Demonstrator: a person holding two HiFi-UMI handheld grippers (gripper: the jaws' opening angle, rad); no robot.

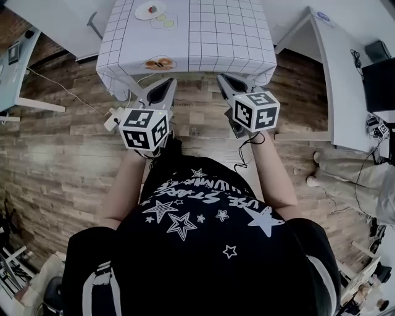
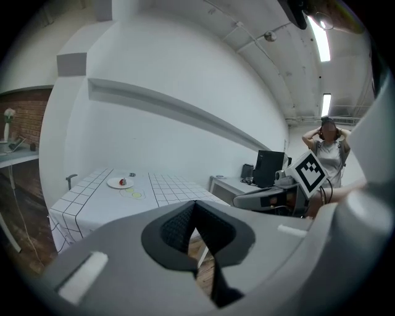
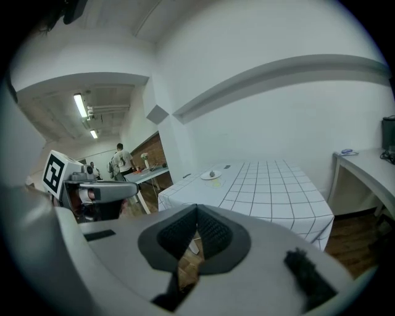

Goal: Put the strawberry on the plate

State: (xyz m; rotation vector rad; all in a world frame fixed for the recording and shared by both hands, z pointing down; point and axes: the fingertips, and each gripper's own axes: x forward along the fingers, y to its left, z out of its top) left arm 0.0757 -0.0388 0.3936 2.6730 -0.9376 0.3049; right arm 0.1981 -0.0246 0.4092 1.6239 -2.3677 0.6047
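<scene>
We see both claws shut tight and empty, the left claw point(image 1: 169, 84) and right claw point(image 1: 223, 79) held short of the table point(image 1: 216, 31). The strawberry point(image 1: 152, 9) sits on the plate point(image 1: 141, 12) at the table's far end.

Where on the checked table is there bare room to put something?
Right half of the cloth is bare, to its right edge. The left strip is crowded: plate with strawberry, pale slices beside it, brownish items at the near edge.

Looks like a lab or office kind of room. White desks point(image 1: 343, 80), a monitor point(image 2: 270, 168), wood floor point(image 1: 62, 160), strip lights point(image 2: 320, 34) overhead.
</scene>
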